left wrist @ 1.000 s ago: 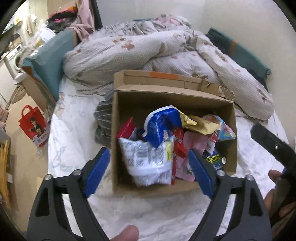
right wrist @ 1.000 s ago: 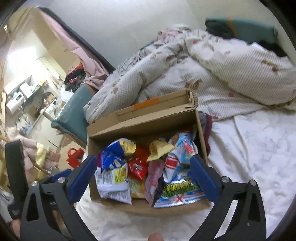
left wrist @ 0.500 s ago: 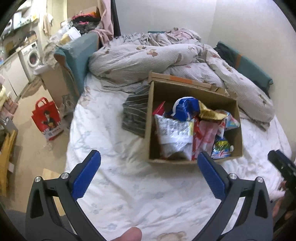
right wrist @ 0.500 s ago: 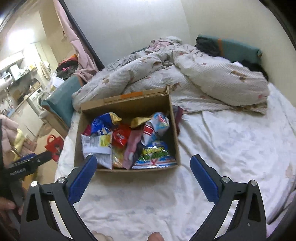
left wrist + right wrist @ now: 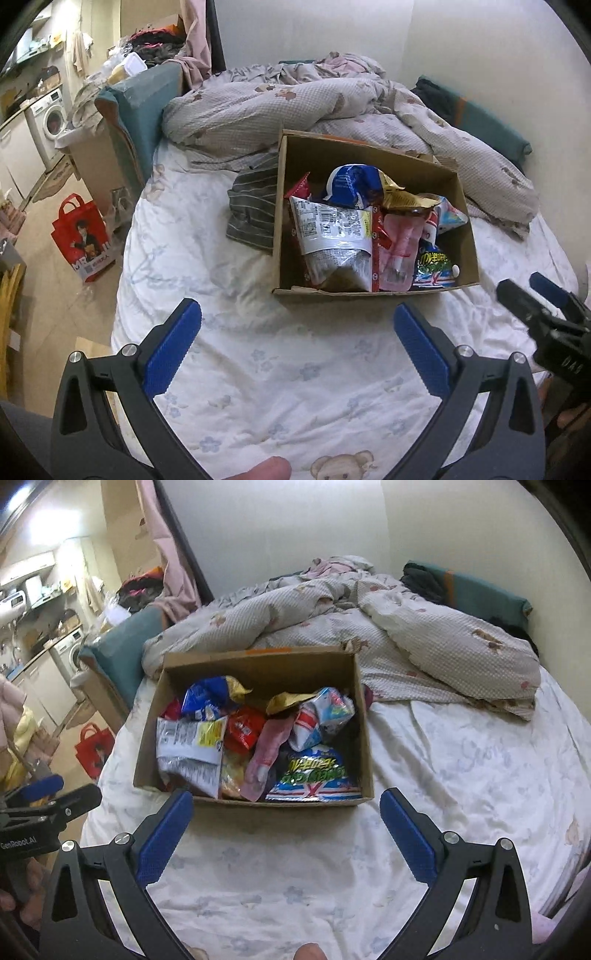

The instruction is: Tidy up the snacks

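Note:
An open cardboard box [image 5: 466, 236] [image 5: 364, 738] sits on the bed, filled with several snack bags: a white bag [image 5: 332, 236] [image 5: 188, 746], a blue bag [image 5: 351, 182] [image 5: 208, 698], a red one [image 5: 243, 727], a pink one [image 5: 400, 243] [image 5: 266, 753] and a green-lettered one [image 5: 434, 267] [image 5: 314, 771]. My left gripper [image 5: 297, 321] hangs over the sheet in front of the box, jaws wide apart and empty. My right gripper [image 5: 286, 805] stands open and empty just before the box's near wall. Each gripper shows at the edge of the other's view.
A rumpled quilt [image 5: 295, 103] [image 5: 406, 635] lies behind the box, and a striped grey cloth [image 5: 251, 206] beside its left wall. The white floral sheet [image 5: 277, 369] spreads in front. On the floor to the left stand a red bag [image 5: 83, 236] and a washing machine [image 5: 51, 114].
Both grippers have drawn back from the box, which now looks smaller and farther. More of the bed and sheet shows. The snack bags lie as before.

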Demonstrator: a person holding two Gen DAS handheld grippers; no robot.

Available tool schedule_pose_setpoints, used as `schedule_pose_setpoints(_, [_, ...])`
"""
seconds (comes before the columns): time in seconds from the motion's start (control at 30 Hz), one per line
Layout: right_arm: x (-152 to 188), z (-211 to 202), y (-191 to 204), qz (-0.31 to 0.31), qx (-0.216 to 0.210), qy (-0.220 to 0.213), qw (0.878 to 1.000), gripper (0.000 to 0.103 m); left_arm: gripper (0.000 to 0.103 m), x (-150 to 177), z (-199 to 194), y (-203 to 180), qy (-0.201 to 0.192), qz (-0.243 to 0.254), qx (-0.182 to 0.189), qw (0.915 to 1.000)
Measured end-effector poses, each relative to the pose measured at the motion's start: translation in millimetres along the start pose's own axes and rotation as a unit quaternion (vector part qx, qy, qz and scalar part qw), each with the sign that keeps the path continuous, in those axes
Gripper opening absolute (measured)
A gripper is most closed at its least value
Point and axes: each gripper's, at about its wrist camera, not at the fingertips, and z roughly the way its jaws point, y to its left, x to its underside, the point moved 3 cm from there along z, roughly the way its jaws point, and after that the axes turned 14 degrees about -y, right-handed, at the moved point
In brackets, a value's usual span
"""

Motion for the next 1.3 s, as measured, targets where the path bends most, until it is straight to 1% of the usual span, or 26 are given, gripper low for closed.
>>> schedule_pose_setpoints(0.1, [2.0, 4.2, 1.6, -0.004, 0.000, 0.006, 1.000, 0.103, 0.103, 1.4, -0.2, -1.6, -0.002, 0.006, 0.001, 1.0000])
schedule_pose_setpoints(0.17, [1.5, 4.9, 0.2, -0.003, 0.007, 0.004, 1.000, 0.103, 0.103, 2.1, 0.1, -1.1, 0.000, 0.004, 0.003, 1.0000])
schedule_pose_setpoints(0.43, [1.2, 6.4, -7.9, 0.018, 0.008, 0.008, 1.000, 0.103, 0.103, 0.9, 2.6, 1.0, 0.005, -0.002, 0.003, 1.0000])
schedule_pose_setpoints(0.6, [0.4, 5.9, -7.1, 0.018, 0.005, 0.006, 1.000, 0.103, 0.103, 1.3, 2.8, -0.3, 0.002, 0.003, 0.001, 1.0000])
schedule_pose_setpoints(1.3, [0.4, 3.7, -1.0, 0.008, 0.001, 0.004, 1.000, 0.103, 0.103, 1.3, 1.4, -1.6, 0.003, -0.004, 0.003, 1.0000])
